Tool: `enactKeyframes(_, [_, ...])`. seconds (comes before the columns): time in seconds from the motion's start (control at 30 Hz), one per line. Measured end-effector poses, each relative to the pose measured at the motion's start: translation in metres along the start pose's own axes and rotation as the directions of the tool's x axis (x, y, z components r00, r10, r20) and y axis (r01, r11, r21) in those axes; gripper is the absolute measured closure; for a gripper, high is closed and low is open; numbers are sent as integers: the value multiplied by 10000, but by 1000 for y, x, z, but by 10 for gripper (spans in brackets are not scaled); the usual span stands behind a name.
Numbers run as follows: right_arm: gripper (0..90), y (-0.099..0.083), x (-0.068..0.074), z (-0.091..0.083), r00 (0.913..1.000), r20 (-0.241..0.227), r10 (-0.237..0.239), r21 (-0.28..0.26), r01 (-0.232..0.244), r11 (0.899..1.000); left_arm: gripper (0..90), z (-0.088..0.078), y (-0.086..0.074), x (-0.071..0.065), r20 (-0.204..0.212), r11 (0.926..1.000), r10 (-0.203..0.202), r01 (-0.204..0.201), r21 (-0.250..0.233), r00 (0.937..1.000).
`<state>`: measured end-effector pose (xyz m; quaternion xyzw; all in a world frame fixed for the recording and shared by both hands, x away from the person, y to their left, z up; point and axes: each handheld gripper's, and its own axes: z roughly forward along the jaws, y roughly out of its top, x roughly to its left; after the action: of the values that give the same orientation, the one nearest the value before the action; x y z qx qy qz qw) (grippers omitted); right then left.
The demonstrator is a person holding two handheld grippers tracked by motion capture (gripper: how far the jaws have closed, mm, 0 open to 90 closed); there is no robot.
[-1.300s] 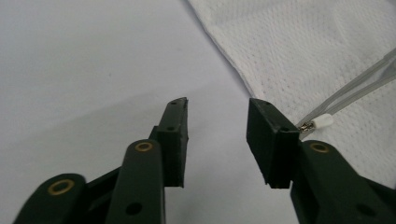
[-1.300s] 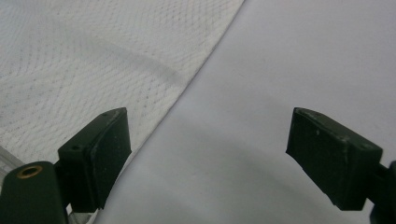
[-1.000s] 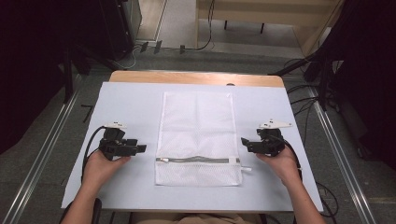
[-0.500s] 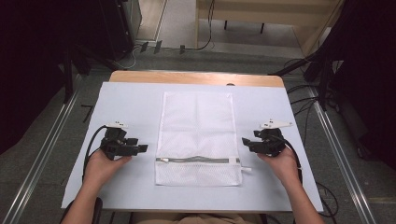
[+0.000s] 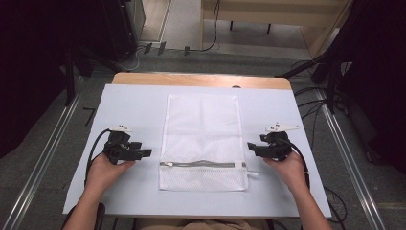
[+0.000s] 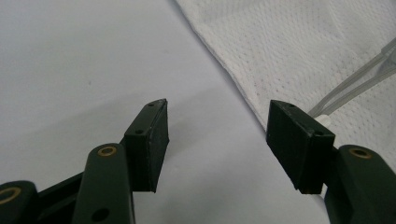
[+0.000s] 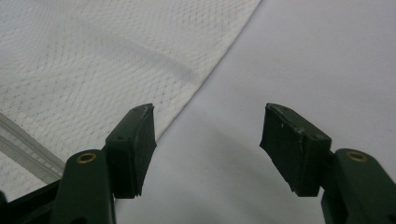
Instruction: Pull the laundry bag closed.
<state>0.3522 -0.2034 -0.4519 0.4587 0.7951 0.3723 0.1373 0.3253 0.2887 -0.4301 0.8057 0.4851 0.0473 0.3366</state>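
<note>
1. Change check: nothing is moving. Compared with a second ago, both grippers are sitting in the same spots and the mesh bag (image 5: 203, 142) is lying exactly as it was. Reads as a start or pause pose; no task step is under way yet.
2. Left gripper (image 5: 146, 153) is resting low over the sheet, just beside the bag's left edge, jaws spread, pinching nothing.
3. Right gripper (image 5: 251, 145) is mirroring it at the bag's right edge, jaws also spread and empty.
4. Bag is lying flat in the middle of the pale sheet (image 5: 134, 105) covering the table, long axis running away from the person.
5. Material: white fine-weave mesh, thin, limp, faint creases. I'd expect it to bunch when pinched.
6. Grey zipper (image 5: 203, 164) is running across the near end, looking closed, with a small white tab (image 5: 253, 174) poking out at its right.
7. Jaw pads (image 6: 150, 144) are flat black blocks.
</note>
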Motion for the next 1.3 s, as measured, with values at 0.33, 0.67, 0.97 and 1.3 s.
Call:
enactKeyframes(0.33, [361, 0, 1, 0, 10000, -43, -21, 82, 21, 10000, 395, 0, 0, -1, 28, 10000, 17, -17, -25, 10000])
enactKeyframes(0.67, [375, 5, 8, -1, 9988, -434, 224, 157, -217, 9996, 397, 0, 0, -4, 222, 10000, 64, -64, 8, 9997])
enactKeyframes(0.97, [388, 13, 24, -5, 9973, -661, -318, -75, 314, 9995, 395, -2, -1, -7, 261, 10000, 40, -41, 67, 9997])
enactKeyframes(1.3, [437, 27, 45, -1, 9890, -1244, -802, 20, 811, 9967, 384, -6, -6, -11, 402, 9997, -240, 239, 29, 9989])
